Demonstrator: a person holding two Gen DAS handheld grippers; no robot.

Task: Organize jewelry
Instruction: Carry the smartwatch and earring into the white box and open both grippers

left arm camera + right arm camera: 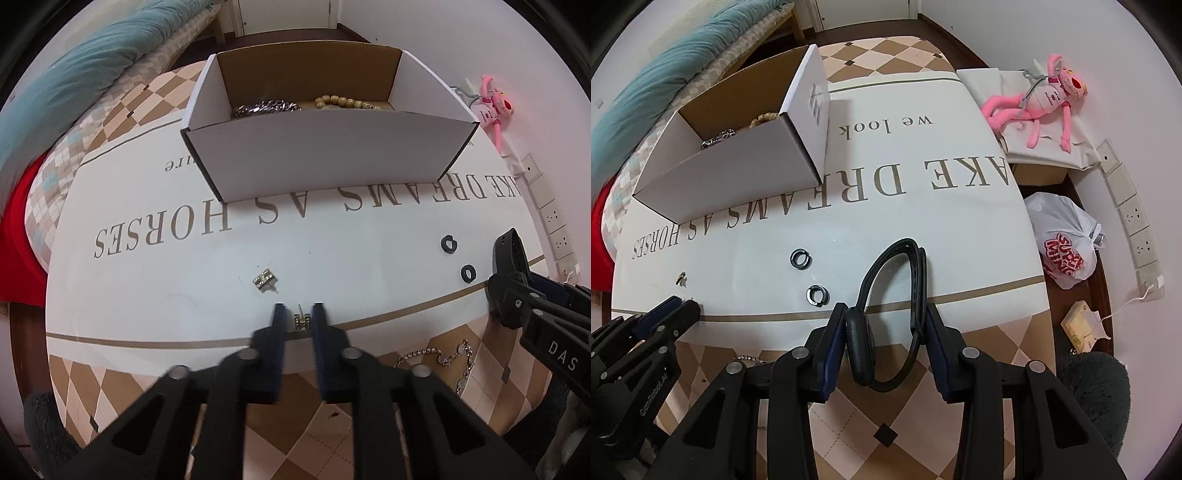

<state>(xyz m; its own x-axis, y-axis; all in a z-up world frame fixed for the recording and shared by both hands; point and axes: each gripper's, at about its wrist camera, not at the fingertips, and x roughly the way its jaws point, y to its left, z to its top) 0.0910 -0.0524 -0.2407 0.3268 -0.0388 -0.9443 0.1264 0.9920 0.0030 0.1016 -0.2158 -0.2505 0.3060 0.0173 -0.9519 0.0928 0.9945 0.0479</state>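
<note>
Left fingers [298,314] narrowly flank, perhaps grip, one of two studs [302,321]; right fingers [886,317] clamp one strap [890,295]; two rings [800,257].

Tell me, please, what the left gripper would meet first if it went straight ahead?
Probably the white cardboard box: beyond the left gripper and the small earring between its fingers, the cloth looks free. Depth is unclear.

Box [325,162] sits at far side of table [155,295], chain [266,108] and beads [345,102] inside, chain to left. Nearer: stud earring [264,279] left, two rings [449,244] right. Second earring [302,320] between left gripper [298,314] tips. Watch [886,314] between right gripper [886,314] fingers. Bracelet [448,360] at near edge.
</note>
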